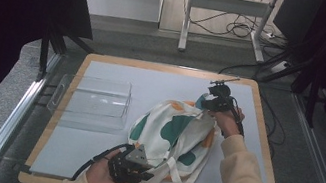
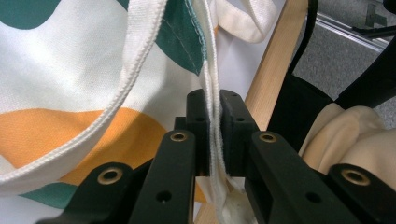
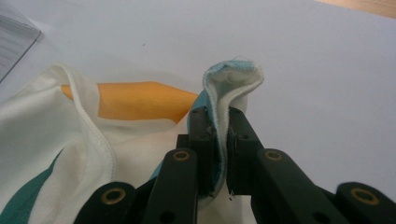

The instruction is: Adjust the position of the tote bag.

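while both claws pinch the cream cotton tote bag with green and orange patches (image 1: 171, 136), mid counter (image 1: 89, 154), left claw (image 1: 146, 175) clamps its seam at six o'clock, right claw (image 1: 210, 101) its corner at one o'clock; lift evenly, keeping cloth taut.

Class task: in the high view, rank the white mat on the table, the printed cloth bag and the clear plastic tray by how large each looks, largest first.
1. White mat, by far the largest.
2. Printed cloth bag.
3. Clear plastic tray.
The bag and tray look close in size, and the bag is crumpled, so the order of those two is unsure.
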